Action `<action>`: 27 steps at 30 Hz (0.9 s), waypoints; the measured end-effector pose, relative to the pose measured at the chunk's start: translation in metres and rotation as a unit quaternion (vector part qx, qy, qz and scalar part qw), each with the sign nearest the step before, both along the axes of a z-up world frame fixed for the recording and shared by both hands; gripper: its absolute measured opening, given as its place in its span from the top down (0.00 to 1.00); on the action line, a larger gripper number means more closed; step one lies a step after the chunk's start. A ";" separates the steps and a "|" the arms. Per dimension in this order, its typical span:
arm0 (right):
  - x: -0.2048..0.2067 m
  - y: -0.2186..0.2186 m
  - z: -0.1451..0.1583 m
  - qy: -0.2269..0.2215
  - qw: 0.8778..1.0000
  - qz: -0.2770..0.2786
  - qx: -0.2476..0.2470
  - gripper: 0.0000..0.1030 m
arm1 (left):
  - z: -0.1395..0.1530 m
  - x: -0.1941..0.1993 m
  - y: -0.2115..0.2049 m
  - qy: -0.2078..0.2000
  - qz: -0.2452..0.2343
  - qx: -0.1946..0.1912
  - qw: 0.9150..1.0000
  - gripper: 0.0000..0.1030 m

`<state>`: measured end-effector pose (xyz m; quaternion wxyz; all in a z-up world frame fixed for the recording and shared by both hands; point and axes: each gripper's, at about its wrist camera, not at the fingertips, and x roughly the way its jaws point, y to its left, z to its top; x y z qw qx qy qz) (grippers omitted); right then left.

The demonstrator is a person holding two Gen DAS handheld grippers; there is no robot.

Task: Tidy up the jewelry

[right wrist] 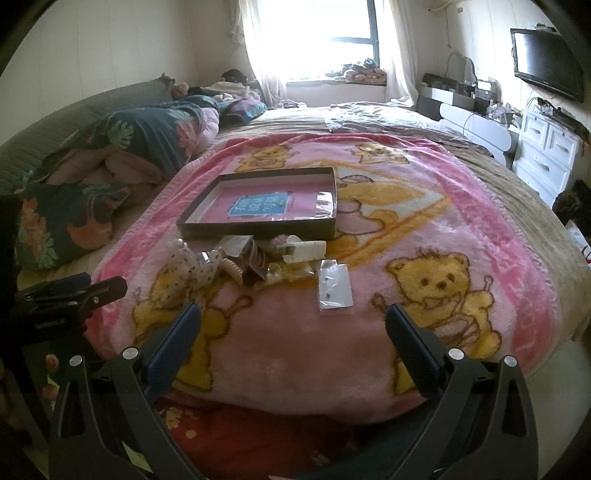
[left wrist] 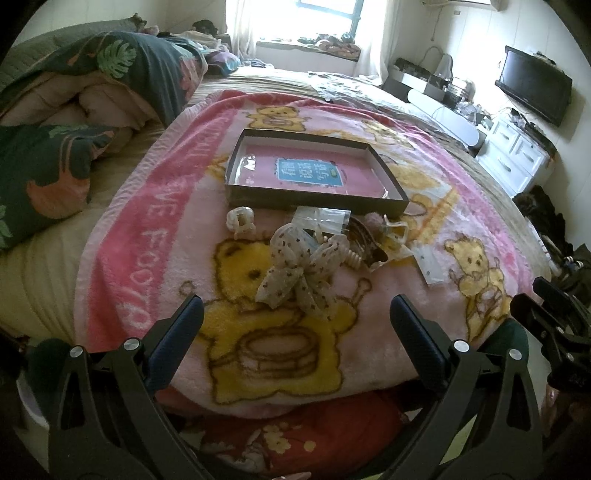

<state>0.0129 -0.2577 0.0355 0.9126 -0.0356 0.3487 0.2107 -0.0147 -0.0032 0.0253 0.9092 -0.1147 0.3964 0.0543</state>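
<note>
A shallow dark box [left wrist: 314, 201] [right wrist: 258, 229] with a pink and blue sheet inside lies on a pink bear blanket. In front of it sits a pile of accessories: a dotted fabric bow [left wrist: 299, 269] [right wrist: 181, 273], a white claw clip [left wrist: 241, 219], a brown clip [left wrist: 365, 236] [right wrist: 255, 264], a white clip [right wrist: 304, 251] and small clear bags [left wrist: 430, 264] [right wrist: 334, 286]. My left gripper [left wrist: 295, 314] stands open just short of the bow. My right gripper [right wrist: 293, 317] is open too, short of the clear bag, with nothing between its fingers.
The pink blanket [left wrist: 122, 266] [right wrist: 480, 206] covers a bed, with a rumpled leaf-print duvet [left wrist: 92, 92] [right wrist: 110, 158] at the left. White drawers [left wrist: 513, 155] [right wrist: 546, 155] and a wall TV [left wrist: 533, 85] [right wrist: 546, 62] are at the right. A bright window [right wrist: 314, 33] is beyond.
</note>
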 end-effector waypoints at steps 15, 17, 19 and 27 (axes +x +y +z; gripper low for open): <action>-0.002 0.001 0.000 0.002 1.000 0.001 0.002 0.04 | 0.001 -0.001 0.000 0.000 0.002 0.001 1.000 0.08; -0.002 0.001 0.000 0.002 1.000 0.001 0.002 0.04 | 0.001 -0.001 0.000 -0.001 0.000 0.001 1.000 0.08; -0.002 0.001 -0.001 0.003 1.000 0.001 0.000 0.04 | 0.001 -0.001 0.001 0.000 -0.001 0.000 1.000 0.08; -0.001 0.000 -0.001 0.006 1.000 0.001 0.003 0.04 | 0.001 0.000 0.001 0.004 0.002 0.003 1.000 0.08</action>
